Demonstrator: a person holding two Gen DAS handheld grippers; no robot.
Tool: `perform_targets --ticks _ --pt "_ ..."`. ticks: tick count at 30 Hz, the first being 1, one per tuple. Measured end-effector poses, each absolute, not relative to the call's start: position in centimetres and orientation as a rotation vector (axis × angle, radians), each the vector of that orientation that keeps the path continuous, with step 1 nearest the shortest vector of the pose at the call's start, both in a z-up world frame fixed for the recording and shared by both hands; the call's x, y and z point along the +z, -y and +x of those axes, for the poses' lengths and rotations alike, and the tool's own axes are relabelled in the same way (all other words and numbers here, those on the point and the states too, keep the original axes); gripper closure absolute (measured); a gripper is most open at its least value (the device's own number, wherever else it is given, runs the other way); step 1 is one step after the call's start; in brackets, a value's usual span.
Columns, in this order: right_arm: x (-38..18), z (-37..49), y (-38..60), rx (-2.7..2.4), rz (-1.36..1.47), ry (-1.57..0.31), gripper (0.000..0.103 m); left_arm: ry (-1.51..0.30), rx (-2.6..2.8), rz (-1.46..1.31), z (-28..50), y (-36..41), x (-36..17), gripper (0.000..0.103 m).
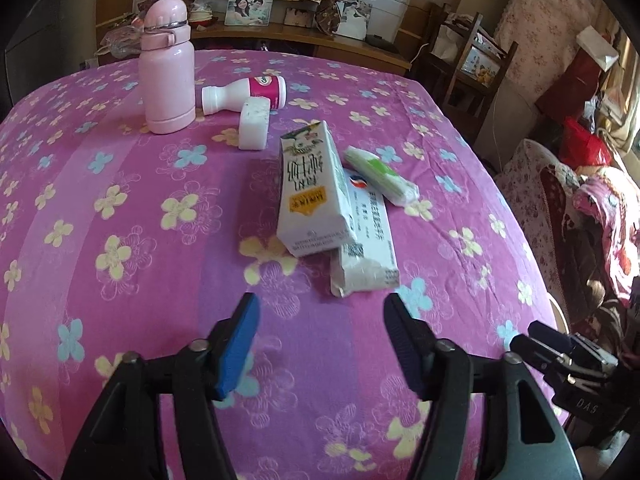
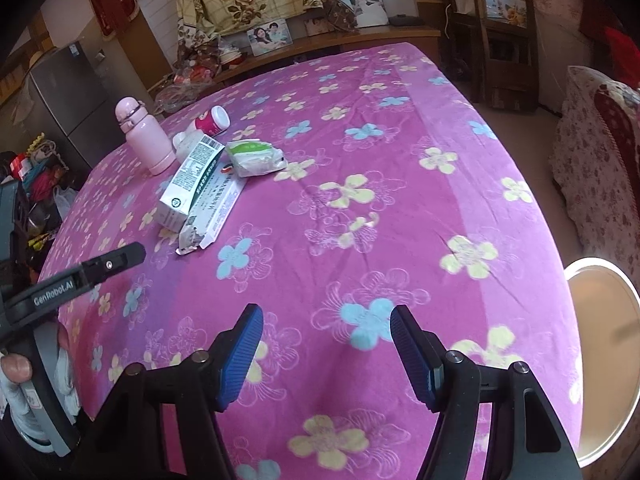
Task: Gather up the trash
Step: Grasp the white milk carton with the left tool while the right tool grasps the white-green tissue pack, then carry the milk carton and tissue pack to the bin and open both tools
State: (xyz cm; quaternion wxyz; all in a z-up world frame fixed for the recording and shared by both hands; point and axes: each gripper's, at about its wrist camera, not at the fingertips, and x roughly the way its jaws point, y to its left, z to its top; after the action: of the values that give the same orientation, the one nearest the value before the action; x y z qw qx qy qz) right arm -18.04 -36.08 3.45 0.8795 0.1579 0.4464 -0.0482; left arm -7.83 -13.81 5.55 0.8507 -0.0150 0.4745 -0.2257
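Observation:
On the purple flowered tablecloth [image 1: 120, 200] a white milk carton [image 1: 312, 188] lies across a flat white packet [image 1: 368, 248]. A green-and-white tissue pack [image 1: 380, 176] rests just right of them. Further back are a white block [image 1: 254, 124] and a toppled white bottle with a pink label [image 1: 244, 94]. My left gripper [image 1: 322, 308] is open and holds nothing, a short way in front of the packet. My right gripper [image 2: 326, 316] is also open over bare cloth, well right of the carton [image 2: 188, 184], the packet [image 2: 212, 212] and the tissue pack [image 2: 256, 158].
A pink flask [image 1: 168, 72] stands upright at the back left. A pale round container rim [image 2: 604, 356] sits beyond the table's right edge. Chairs [image 1: 472, 68], a covered sofa [image 2: 592, 168] and a low shelf [image 1: 300, 36] surround the table.

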Motion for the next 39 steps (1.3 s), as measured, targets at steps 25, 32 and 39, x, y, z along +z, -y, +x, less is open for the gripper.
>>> perform_targets --ticks 25,32,39 --pt "3.9 -2.4 36.0 0.036 0.290 -0.915 0.033 -1.067 -0.419 -0.008 2.3 16.7 2.8 0.047" --pt "1.9 2.7 34.3 0.080 0.284 -0.957 0.033 -1.037 -0.381 0.041 -0.1 13.6 3.9 0.047" --pt "1.2 2.7 33.9 0.098 0.322 -0.950 0.054 -0.994 -0.364 0.074 -2.2 13.1 4.3 0.047"
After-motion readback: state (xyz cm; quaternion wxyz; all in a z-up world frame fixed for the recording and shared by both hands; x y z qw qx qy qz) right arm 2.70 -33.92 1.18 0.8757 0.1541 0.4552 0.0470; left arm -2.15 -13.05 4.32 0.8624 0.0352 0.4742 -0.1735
